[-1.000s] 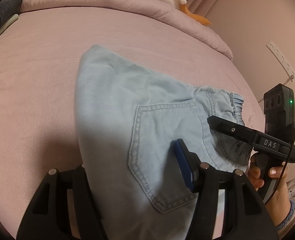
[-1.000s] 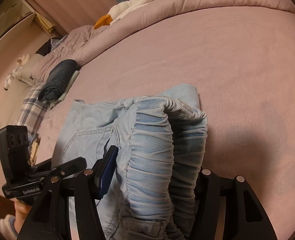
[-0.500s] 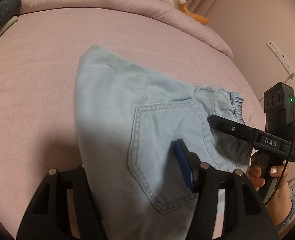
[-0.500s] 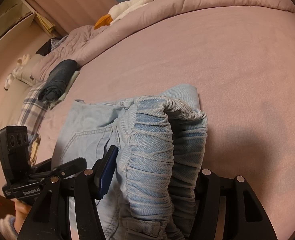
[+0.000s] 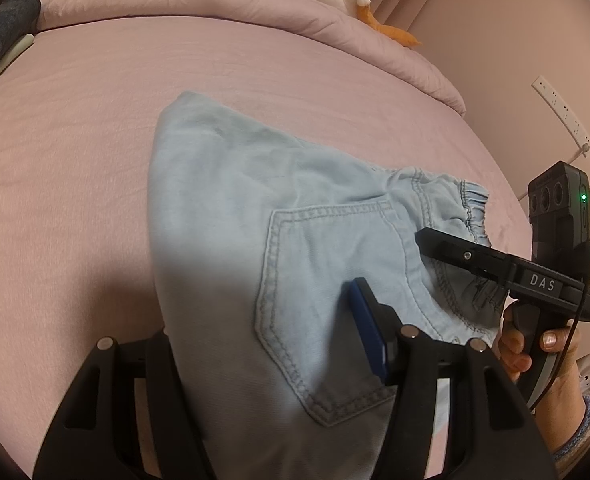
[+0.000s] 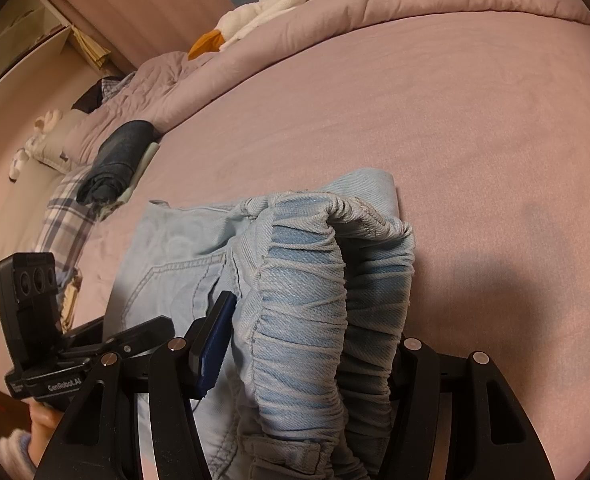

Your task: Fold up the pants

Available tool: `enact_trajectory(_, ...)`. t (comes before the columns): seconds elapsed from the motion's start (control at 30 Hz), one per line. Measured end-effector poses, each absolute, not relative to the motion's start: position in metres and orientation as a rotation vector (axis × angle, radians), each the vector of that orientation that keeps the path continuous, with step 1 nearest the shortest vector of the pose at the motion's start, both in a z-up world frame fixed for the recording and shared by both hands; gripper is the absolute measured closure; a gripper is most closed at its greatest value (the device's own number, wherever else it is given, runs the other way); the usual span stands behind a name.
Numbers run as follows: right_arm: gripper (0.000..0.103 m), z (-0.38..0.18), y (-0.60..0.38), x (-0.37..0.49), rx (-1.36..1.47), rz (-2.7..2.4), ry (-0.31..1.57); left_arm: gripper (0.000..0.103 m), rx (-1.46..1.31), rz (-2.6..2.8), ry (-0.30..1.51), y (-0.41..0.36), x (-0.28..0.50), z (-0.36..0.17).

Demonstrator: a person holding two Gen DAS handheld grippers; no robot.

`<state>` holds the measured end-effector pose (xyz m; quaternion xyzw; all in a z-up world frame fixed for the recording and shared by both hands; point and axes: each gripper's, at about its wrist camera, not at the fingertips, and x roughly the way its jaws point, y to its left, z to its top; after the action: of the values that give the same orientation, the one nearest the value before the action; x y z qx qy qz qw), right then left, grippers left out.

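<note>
Light blue denim pants (image 5: 295,200) lie folded on the pink bed, back pocket up and the elastic waistband (image 6: 307,280) at the near right end. My left gripper (image 5: 263,312) is shut on the near left part of the fold, with denim filling the space between its blue pad and the other finger. The bunched waistband is clamped in my right gripper (image 6: 315,320), also shut, and arches up between its fingers. Each gripper shows in the other's view: the right gripper (image 5: 431,242) at the waistband, the left gripper (image 6: 135,332) at the pocket side, each in a hand.
The pink sheet (image 5: 75,160) spreads wide beyond the pants. A rolled pink comforter (image 5: 255,4) and a white plush with orange feet (image 6: 255,20) lie at the far edge. Dark folded clothing (image 6: 115,160) and a plaid pillow (image 6: 63,216) sit left. A wall with a power strip (image 5: 563,116) stands right.
</note>
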<state>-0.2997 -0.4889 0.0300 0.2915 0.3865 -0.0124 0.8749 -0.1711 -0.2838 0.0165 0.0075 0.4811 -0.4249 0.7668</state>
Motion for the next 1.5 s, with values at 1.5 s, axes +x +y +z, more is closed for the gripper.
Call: enact_trajectory(1.5, 0.063, 0.114, -0.391, -0.232, 0.212, -0.034, 0.557, 0.076, 0.009, -0.715, 0.848, -0.239, -0.128, 0.086)
